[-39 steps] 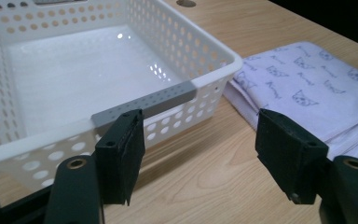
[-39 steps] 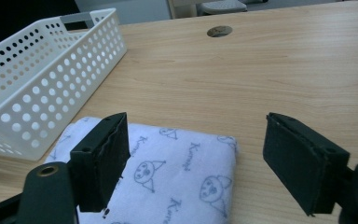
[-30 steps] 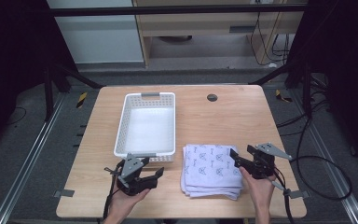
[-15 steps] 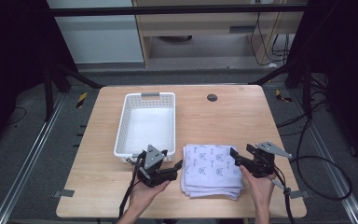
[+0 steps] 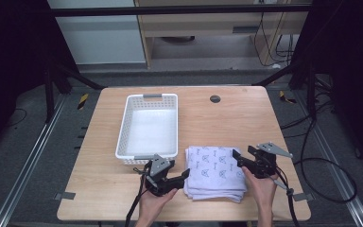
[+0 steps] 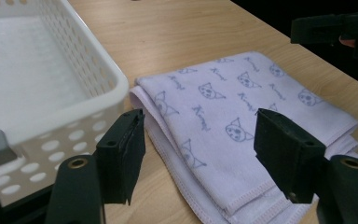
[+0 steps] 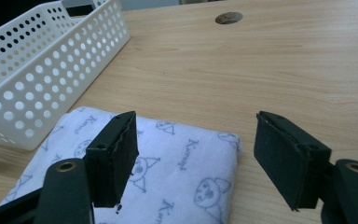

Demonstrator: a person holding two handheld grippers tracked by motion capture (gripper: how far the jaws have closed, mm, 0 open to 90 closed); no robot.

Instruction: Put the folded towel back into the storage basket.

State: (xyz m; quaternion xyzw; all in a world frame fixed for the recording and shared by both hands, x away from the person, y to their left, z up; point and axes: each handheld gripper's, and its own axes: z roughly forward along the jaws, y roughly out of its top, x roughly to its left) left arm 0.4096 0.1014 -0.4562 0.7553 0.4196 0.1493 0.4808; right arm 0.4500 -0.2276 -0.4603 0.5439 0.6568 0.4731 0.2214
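Folded towel (image 5: 216, 172), pale lilac with cat-face print, lies flat on the table (image 5: 227, 118), just beside the near right corner of the white perforated basket (image 5: 147, 125). It is not lifted and nothing grips it yet.

Left gripper (image 5: 182, 177) is now at the towel's left edge, away from the basket's near wall; a second ago it sat further left, clear of the cloth. In the left gripper view its jaws stand wide apart, with the towel's near-left corner (image 6: 223, 140) between and below them and the pads not pressing, so it is released.

Right gripper (image 5: 238, 158) is at the towel's right edge, the side far from the basket, and has hardly moved. Its jaws have just been closing a little but remain clearly parted in the right gripper view. They straddle the towel's corner (image 7: 186, 163) without clenching on it.

The basket is empty. A round grommet hole (image 5: 214, 99) lies beyond the towel, to the basket's right.

Judgement: both tools now flank the towel, so a two-sided pinch looks like the next step, likely to carry it into the basket. The left one needs to drop onto the edge first.
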